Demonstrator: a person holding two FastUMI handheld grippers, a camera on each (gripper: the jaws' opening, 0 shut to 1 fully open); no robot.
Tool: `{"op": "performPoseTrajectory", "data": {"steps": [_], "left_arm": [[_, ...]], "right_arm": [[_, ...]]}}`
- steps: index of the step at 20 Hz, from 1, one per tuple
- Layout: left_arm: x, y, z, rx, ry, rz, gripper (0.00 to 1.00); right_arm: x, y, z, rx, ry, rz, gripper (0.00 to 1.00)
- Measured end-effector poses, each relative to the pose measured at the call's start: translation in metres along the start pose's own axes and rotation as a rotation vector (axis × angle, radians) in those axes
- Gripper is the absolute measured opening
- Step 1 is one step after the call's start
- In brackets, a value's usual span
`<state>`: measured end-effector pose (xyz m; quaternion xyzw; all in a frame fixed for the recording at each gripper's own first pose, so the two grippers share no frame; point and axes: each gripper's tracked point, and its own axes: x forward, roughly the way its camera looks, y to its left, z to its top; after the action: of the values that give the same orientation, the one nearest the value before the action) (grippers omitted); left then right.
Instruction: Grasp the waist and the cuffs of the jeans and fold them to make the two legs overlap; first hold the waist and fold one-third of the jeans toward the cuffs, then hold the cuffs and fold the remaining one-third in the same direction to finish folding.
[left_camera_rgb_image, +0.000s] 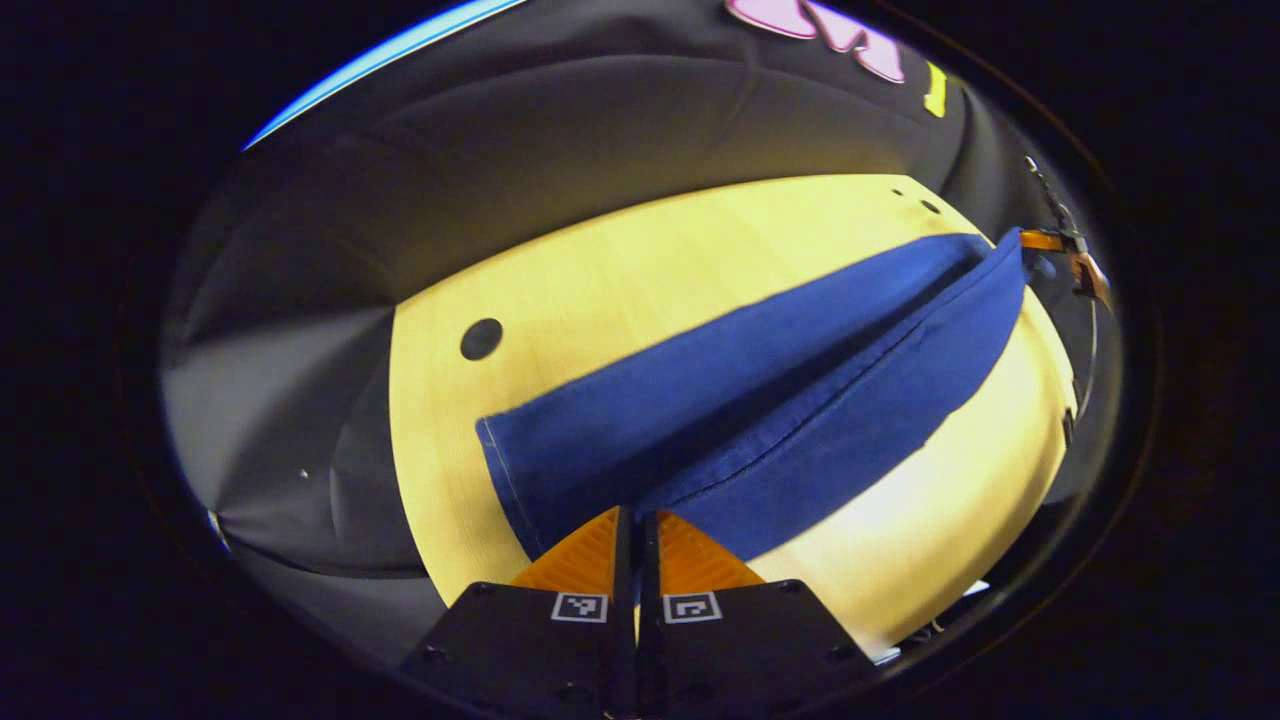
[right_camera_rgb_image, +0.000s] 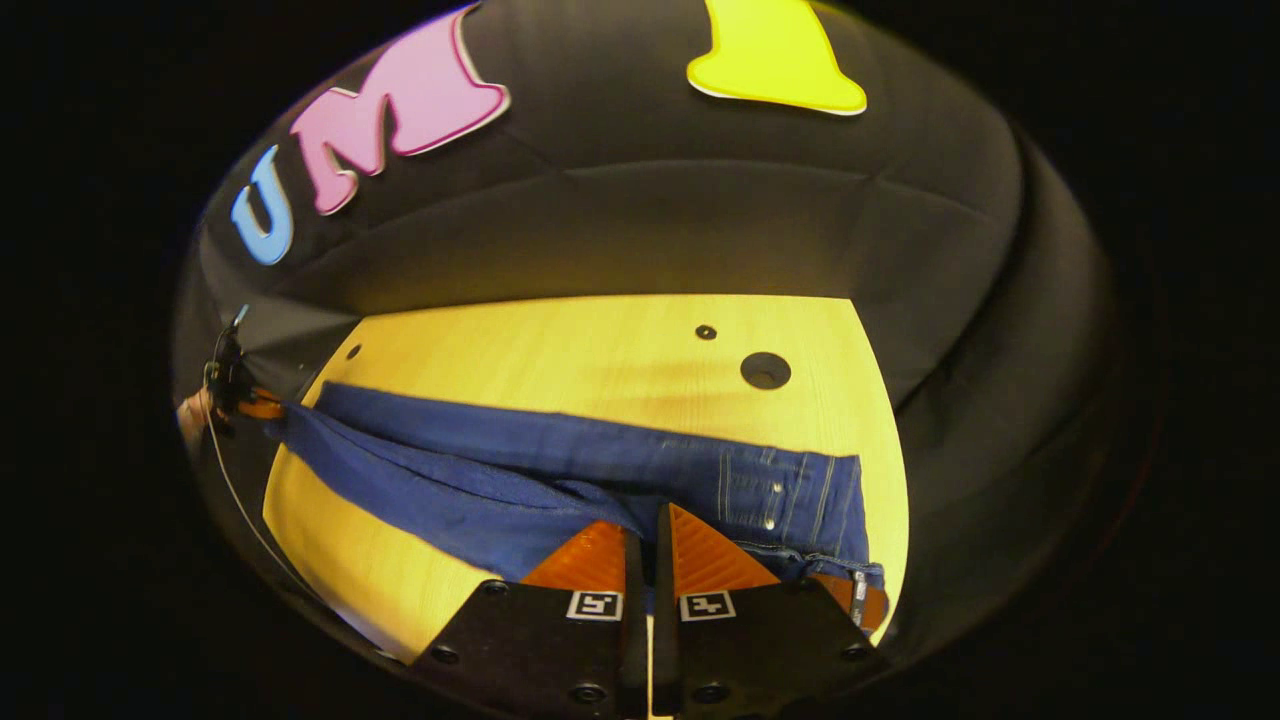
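On the pale wood-grain table, your left gripper pinches the blue denim jeans cuff; your right gripper is clamped on the stitched, riveted waist.

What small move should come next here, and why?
Probably carry both claws across together, laying the lifted leg onto the flat one: the left claw pinches the jeans at the cuff, the right claw at the waist, legs not yet overlapped.
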<state>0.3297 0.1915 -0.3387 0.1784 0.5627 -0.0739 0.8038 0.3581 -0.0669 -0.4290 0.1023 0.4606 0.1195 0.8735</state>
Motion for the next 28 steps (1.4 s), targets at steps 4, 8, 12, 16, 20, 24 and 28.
{"op": "performPoseTrajectory", "data": {"steps": [4, 8, 12, 16, 20, 24, 28], "left_arm": [[0.028, 0.006, 0.039, -0.134, -0.120, 0.076, 0.22], [0.005, 0.011, 0.080, -0.151, -0.326, 0.144, 0.92], [-0.072, -0.001, 0.137, -0.134, -0.594, 0.172, 0.98], [-0.160, -0.040, 0.143, -0.285, -0.805, 0.042, 0.98], [-0.208, -0.057, 0.098, -0.372, -0.884, 0.047, 0.99], [-0.234, -0.090, 0.049, -0.285, -0.834, 0.089, 0.96], [-0.238, -0.125, 0.037, -0.297, -0.803, 0.039, 0.96]], "right_arm": [[0.060, -0.004, -0.003, 0.014, 0.005, -0.084, 0.06], [0.082, 0.017, 0.017, 0.182, -0.062, -0.001, 0.69], [0.039, 0.020, 0.070, 0.370, -0.204, 0.068, 0.98], [-0.021, -0.043, 0.059, 0.417, -0.213, -0.090, 0.98], [-0.042, -0.084, -0.021, 0.510, -0.056, -0.182, 0.98], [-0.031, -0.122, -0.081, 0.709, 0.050, -0.309, 0.98], [-0.024, -0.138, -0.088, 0.816, 0.078, -0.392, 0.98]]}}
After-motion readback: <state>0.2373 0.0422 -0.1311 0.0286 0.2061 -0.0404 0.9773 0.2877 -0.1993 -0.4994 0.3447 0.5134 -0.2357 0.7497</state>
